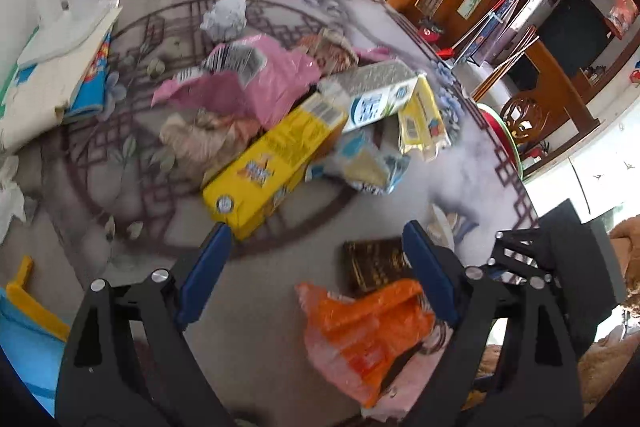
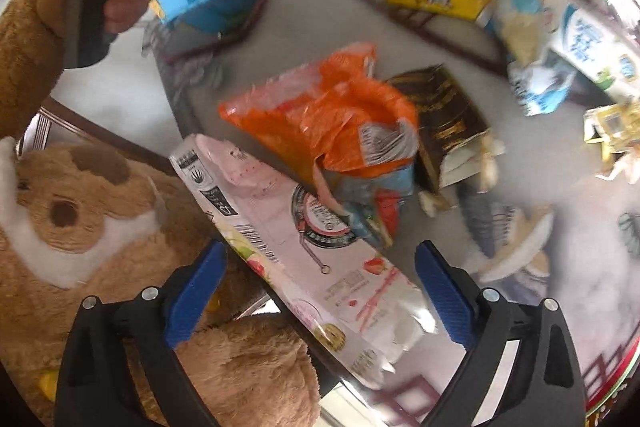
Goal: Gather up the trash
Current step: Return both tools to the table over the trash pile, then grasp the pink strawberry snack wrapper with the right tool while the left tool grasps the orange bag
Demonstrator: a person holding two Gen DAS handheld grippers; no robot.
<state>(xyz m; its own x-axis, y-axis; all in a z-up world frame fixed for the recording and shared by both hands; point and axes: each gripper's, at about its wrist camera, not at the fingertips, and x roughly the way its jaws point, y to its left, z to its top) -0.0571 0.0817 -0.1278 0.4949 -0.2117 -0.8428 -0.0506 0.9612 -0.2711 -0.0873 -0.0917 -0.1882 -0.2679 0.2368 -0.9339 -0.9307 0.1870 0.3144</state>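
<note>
Blue-padded right gripper (image 2: 320, 283) jaws stand spread over a flat, glossy pink carton (image 2: 304, 247), lying diagonally across the table (image 2: 328, 23) edge. Left gripper (image 1: 316, 247) likewise spread, empty, above crinkled orange plastic bag (image 1: 360, 323).

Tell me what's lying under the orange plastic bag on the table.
The orange plastic bag rests partly on a pale pink carton and overlaps a dark brown and gold box. Some blue and red packaging peeks out beneath it. Anything else under it is hidden.
</note>
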